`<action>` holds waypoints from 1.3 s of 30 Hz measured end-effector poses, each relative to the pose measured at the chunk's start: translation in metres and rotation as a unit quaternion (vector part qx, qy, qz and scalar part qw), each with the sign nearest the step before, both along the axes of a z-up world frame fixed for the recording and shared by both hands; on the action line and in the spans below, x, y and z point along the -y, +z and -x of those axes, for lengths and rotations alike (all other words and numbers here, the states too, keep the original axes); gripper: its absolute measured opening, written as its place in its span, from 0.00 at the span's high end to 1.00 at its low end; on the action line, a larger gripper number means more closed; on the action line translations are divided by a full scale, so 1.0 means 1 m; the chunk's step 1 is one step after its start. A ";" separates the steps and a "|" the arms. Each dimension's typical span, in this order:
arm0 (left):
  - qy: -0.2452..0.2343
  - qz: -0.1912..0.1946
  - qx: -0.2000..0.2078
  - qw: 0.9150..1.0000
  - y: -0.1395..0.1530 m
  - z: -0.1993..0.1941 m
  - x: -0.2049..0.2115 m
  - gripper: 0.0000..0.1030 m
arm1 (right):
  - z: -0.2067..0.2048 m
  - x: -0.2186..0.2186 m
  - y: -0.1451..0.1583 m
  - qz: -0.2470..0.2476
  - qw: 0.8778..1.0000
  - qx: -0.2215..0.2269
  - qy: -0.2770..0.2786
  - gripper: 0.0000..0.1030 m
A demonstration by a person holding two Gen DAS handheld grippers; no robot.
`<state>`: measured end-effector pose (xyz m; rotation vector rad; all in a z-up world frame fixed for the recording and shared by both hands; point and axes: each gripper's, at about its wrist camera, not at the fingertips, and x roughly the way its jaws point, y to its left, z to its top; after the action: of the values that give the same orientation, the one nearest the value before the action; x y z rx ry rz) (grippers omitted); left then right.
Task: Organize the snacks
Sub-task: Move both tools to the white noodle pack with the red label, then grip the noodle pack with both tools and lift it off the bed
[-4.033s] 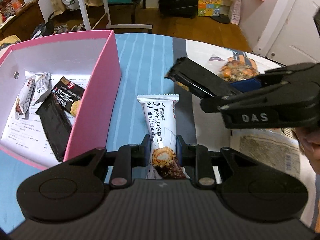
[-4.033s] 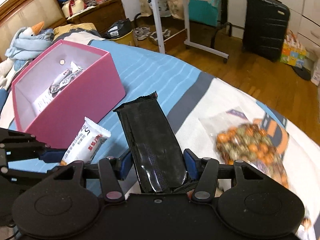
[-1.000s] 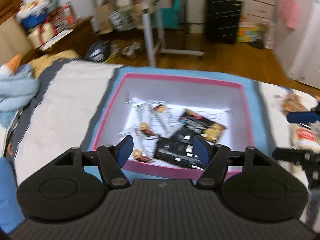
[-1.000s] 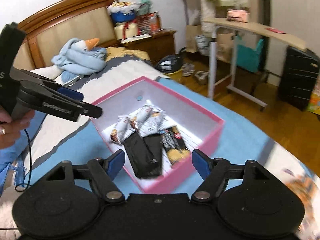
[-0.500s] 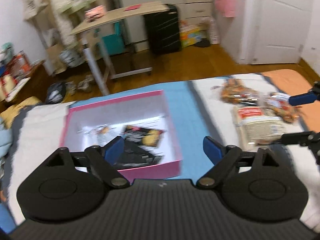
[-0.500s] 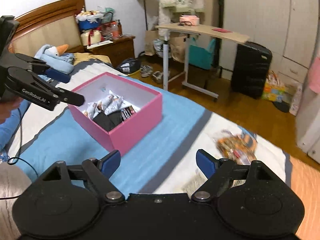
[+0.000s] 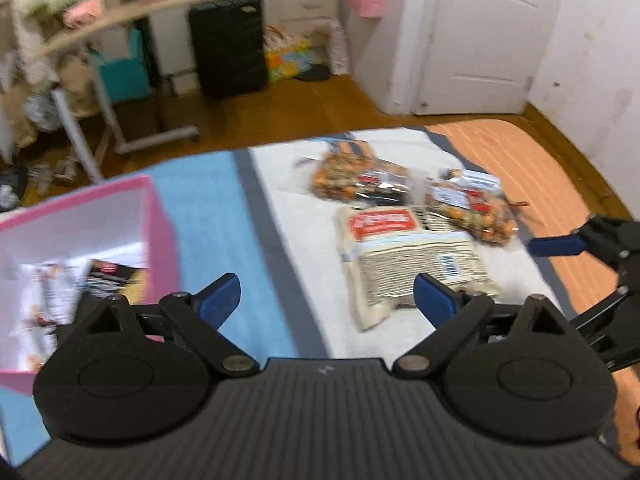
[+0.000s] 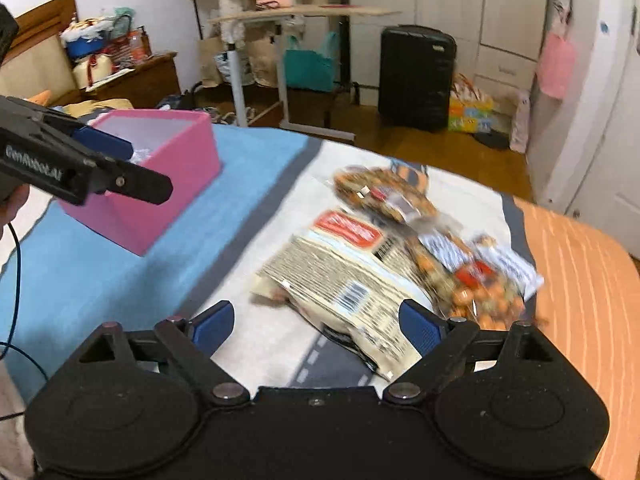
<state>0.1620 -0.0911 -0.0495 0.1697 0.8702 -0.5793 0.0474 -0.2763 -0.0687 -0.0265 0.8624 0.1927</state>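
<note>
1. A pink box (image 7: 158, 216) is sitting at the left on the blue stripe of a bedspread (image 7: 224, 216), small wrapped bars (image 7: 60, 292) lying blurred inside it; in the right wrist view only its outer wall and far inner wall are showing.
2. The left gripper (image 7: 326, 294) is hanging above the bedspread between box and snack pile, its jaws opening wide with nothing between them.
3. A cream bag (image 7: 416, 264) with a red label is lying on the white stripe, well apart from the box, its lower edge running behind the left gripper's right pad.
4. Two clear bags of orange nuts (image 7: 360, 180) are resting just beyond and to the right of the cream bag, one touching or overlapping it; which is hard to tell.
5. The right gripper (image 8: 316, 326) is hovering over the cream bag's near end, jaws opening, pads not pressing on it.
6. The bags are looking light, soft and crinkly, their film likely slippery and the contents crushable; a pinch on a flat sealed edge or corner seems safest.
7. Motion blur is smearing the labels, and the person is appearing only as a sliver of hand at the frame edge.
</note>
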 end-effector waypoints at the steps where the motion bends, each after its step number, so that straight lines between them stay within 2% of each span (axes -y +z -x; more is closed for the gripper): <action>1: -0.002 -0.001 -0.011 1.000 -0.006 -0.005 0.006 0.08 | -0.001 0.005 -0.007 -0.001 1.000 -0.004 -0.002 0.11; 5: -0.014 -0.001 -0.049 0.999 -0.030 -0.023 0.028 0.08 | -0.002 0.017 -0.033 -0.009 1.000 -0.005 0.006 0.11; 11: -0.005 -0.004 -0.056 0.998 -0.069 -0.037 0.047 0.08 | -0.006 0.031 -0.076 -0.003 1.000 0.007 0.008 0.11; 16: 0.000 0.013 -0.064 0.998 -0.098 -0.054 0.058 0.08 | -0.016 0.034 -0.104 -0.004 1.000 0.009 -0.004 0.11; 19: 0.005 0.027 -0.080 0.996 -0.114 -0.063 0.058 0.10 | -0.019 0.032 -0.113 0.003 1.000 0.025 -0.008 0.05; 22: 0.002 0.076 -0.101 0.992 -0.124 -0.070 0.051 0.16 | -0.023 0.029 -0.119 0.009 0.999 0.036 -0.001 0.00; 30: -0.011 0.142 -0.154 0.978 -0.136 -0.078 0.054 0.46 | -0.035 0.023 -0.122 0.008 0.999 0.044 -0.012 0.00; 33: -0.012 0.143 -0.152 0.978 -0.133 -0.073 0.059 0.50 | -0.035 0.020 -0.122 0.014 0.999 0.043 -0.016 0.00; 39: -0.015 0.126 -0.138 0.982 -0.130 -0.062 0.070 0.49 | -0.034 0.017 -0.124 0.018 0.998 0.053 -0.011 0.00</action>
<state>0.2241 -0.1608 -0.1790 -0.1323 1.0529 -0.7465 0.0815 -0.2935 -0.1932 -0.0594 0.7603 0.1535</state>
